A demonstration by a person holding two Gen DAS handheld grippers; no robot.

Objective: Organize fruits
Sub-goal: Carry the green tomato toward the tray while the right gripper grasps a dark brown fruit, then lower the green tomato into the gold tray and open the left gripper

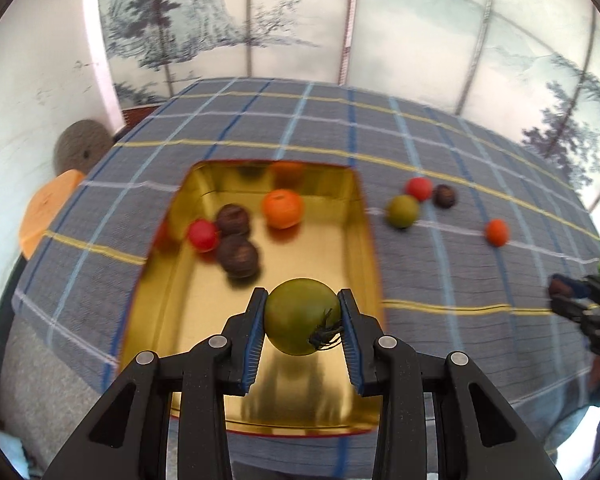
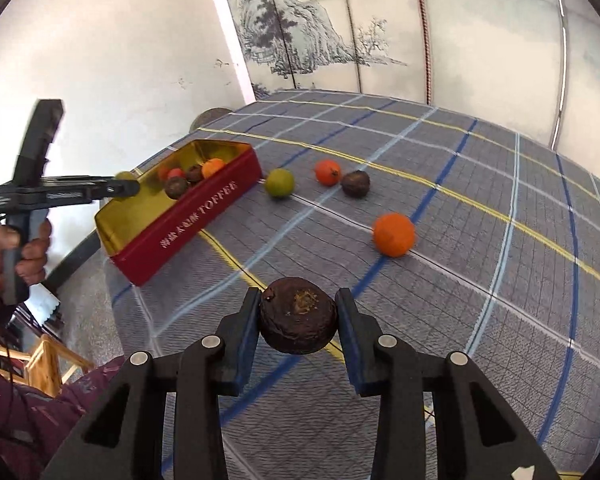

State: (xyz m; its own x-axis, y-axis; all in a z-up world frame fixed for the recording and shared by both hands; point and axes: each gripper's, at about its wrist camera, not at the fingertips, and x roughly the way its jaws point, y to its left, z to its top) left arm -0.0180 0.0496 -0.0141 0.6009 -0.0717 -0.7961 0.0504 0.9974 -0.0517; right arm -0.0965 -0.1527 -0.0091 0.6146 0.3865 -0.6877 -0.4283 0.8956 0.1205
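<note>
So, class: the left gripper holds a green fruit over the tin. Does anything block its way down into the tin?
Nothing visible does. The green fruit in the left gripper hangs over bare gold floor at the tin's near end; the fruits already inside lie farther back.

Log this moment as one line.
left gripper: shut on green tomato, above gold-lined red tin | right gripper: shut on dark brown wrinkled fruit, above checked cloth
</note>
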